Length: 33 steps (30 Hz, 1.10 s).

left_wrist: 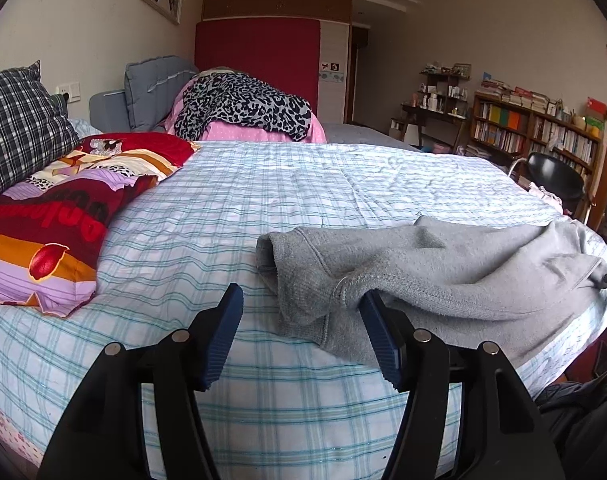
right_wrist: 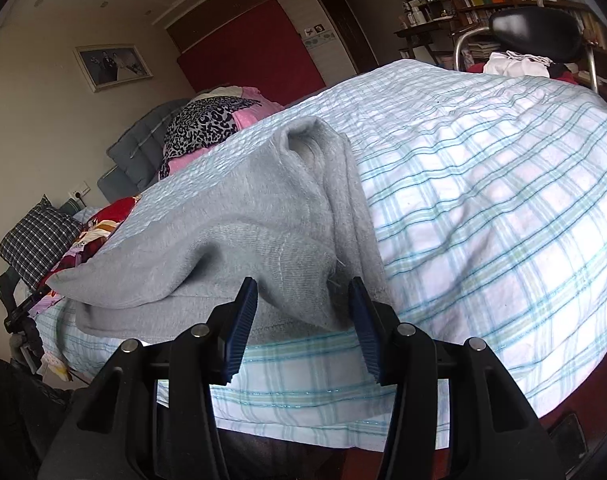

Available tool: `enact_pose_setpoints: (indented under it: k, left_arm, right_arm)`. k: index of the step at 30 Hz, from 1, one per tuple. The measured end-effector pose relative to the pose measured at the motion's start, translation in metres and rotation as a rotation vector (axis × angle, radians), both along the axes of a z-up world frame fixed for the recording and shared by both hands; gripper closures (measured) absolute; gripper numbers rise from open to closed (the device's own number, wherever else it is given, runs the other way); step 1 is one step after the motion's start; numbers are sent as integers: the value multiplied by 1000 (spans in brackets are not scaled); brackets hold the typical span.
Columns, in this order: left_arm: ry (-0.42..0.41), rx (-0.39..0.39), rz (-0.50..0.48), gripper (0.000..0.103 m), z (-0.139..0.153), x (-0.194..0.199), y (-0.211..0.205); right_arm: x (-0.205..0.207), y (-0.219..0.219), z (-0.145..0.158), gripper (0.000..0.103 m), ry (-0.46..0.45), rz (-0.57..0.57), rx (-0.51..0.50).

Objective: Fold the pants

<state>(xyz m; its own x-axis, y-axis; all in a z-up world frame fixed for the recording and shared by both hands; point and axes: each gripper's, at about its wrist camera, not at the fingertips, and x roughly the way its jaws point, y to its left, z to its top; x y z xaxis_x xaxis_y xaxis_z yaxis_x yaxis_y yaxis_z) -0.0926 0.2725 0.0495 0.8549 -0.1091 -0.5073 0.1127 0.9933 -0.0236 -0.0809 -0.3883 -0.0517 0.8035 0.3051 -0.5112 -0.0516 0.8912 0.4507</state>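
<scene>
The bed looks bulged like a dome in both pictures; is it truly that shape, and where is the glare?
Fisheye distortion: the left wrist view bows the checked bedsheet gently, the right wrist view balloons it and tilts the room. Glare whitens the sheet right of the grey pants there.

The pants point(left_wrist: 443, 276) lie on the bed point(left_wrist: 263, 208) near its front edge, just ahead of both grippers. In the left wrist view they stretch rightward from before the left gripper point(left_wrist: 301, 312), with a quilt point(left_wrist: 59, 216) on the bed to the left and a pillow point(left_wrist: 15, 128) behind it. Beyond the bed's far edge sits a pile of clothes point(left_wrist: 243, 108), and a bookshelf point(left_wrist: 535, 128) stands far right with a chair point(left_wrist: 555, 172) before it; the right gripper point(right_wrist: 303, 308) faces the pants' near end.
</scene>
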Motion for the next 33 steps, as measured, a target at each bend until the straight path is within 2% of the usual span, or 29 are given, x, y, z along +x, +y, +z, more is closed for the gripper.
enact_pose_setpoints:
  k: [3, 7, 9, 11, 15, 19, 23, 26, 29, 33]
  left_arm:
    - [-48, 18, 46, 40, 12, -10, 8]
    - [-108, -91, 110, 40, 28, -18, 33]
    - [-103, -109, 111, 40, 30, -13, 30]
    - [-93, -110, 78, 40, 30, -3, 16]
    - [-31, -111, -38, 40, 21, 28, -33]
    - [49, -57, -167, 40, 1, 58, -96]
    - [149, 4, -312, 40, -25, 74, -153]
    - [238, 101, -409, 40, -49, 73, -187]
    - [302, 189, -445, 39, -70, 66, -199]
    - [316, 192, -447, 39, -65, 64, -193]
  right_arm:
    - [-6, -5, 8, 54, -40, -29, 9]
    - [-3, -4, 25, 54, -88, -33, 8]
    - [1, 2, 33, 52, -112, -21, 6]
    - [5, 9, 42, 47, -131, -14, -10]
    - [11, 32, 54, 46, -151, 16, -66]
    - [19, 47, 53, 45, -133, 38, -120]
    - [25, 49, 40, 45, -75, 69, -124]
    - [21, 48, 26, 45, -15, 96, -129]
    - [15, 43, 18, 45, 7, 98, -135]
    - [20, 27, 27, 44, -31, 54, -88]
